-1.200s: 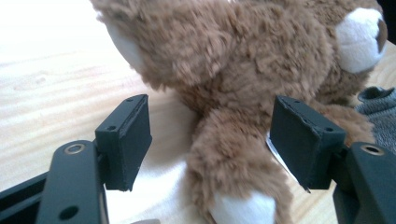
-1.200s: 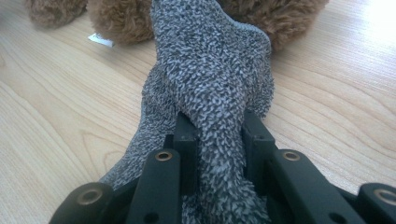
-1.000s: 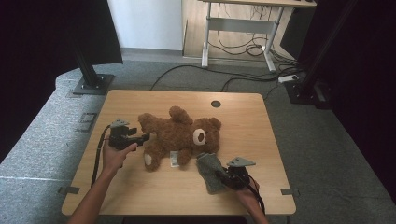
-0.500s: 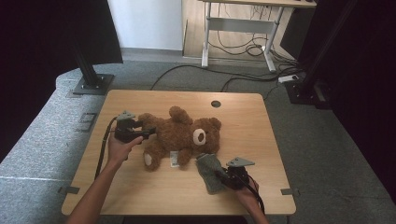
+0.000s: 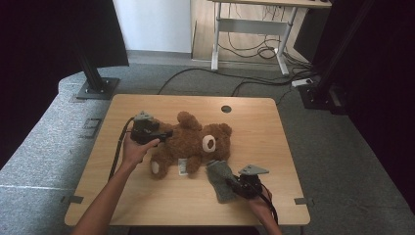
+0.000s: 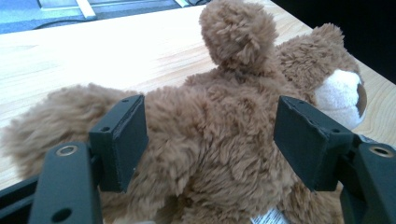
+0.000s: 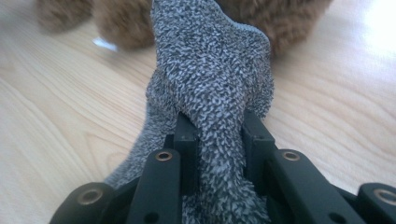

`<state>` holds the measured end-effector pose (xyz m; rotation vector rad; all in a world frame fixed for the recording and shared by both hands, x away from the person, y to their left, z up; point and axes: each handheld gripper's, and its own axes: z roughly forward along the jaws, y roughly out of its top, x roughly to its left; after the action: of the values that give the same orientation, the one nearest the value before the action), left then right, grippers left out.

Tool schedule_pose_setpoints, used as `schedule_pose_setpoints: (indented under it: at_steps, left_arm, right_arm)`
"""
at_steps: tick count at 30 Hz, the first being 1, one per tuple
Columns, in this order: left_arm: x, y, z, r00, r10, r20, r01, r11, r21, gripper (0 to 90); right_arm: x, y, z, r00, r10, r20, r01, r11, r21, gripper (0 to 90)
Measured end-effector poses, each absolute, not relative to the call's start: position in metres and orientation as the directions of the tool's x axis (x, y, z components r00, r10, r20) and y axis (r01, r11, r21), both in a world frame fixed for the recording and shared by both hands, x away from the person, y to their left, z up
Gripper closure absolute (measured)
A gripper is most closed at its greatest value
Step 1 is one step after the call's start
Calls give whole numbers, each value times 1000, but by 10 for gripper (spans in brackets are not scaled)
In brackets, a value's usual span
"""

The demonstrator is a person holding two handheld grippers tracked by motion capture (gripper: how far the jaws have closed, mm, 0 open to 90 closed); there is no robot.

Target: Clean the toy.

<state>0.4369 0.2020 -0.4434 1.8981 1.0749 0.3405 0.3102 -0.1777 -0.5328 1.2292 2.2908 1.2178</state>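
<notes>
Nearest us, at about 5 o'clock on the surface (image 5: 147,196), we note the right hand-held gripper (image 5: 237,185) clenched on the grey sock (image 5: 219,180); in the right gripper view the knit fabric (image 7: 210,93) is bunched tight between its jaws while the sock's far end lies flat on the wood. Just beyond the sock, near centre, the brown teddy bear (image 5: 193,144) lies on its back, head toward 3 o'clock. At 9 o'clock the left hand-held gripper (image 5: 166,134) is released, jaws wide on either side of the bear's body (image 6: 210,154), pads not pressing the fur. At 12 o'clock we see a round cable hole (image 5: 226,108).
</notes>
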Motion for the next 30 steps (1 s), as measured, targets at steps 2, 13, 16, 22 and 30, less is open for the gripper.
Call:
schedule_pose_setpoints:
  at_steps: [2,13,16,22,30]
  left_arm:
    - [439,201,-444,583,792,-178,545,-220,809,260]
    - [442,213,-447,560,808,-182,558,-206,803,263]
    - [440,215,-450,561,807,-183,566,-212,797,263]
    - [431,213,-451,579,795,-181,562,-229,795,270]
    - [414,216,-459,583,793,-176,568,-242,787,262]
  right_arm:
    - [308,-177,-526,-609,777,160,535,253,806,725]
    - [311,-186,-508,-588,786,190,489,158,858,726]
    - [314,-186,-503,-587,786,192,475,143,868,727]
    - [327,-182,-475,-595,781,188,415,99,905,728]
    - [344,-174,-460,-589,787,183,401,88,912,729]
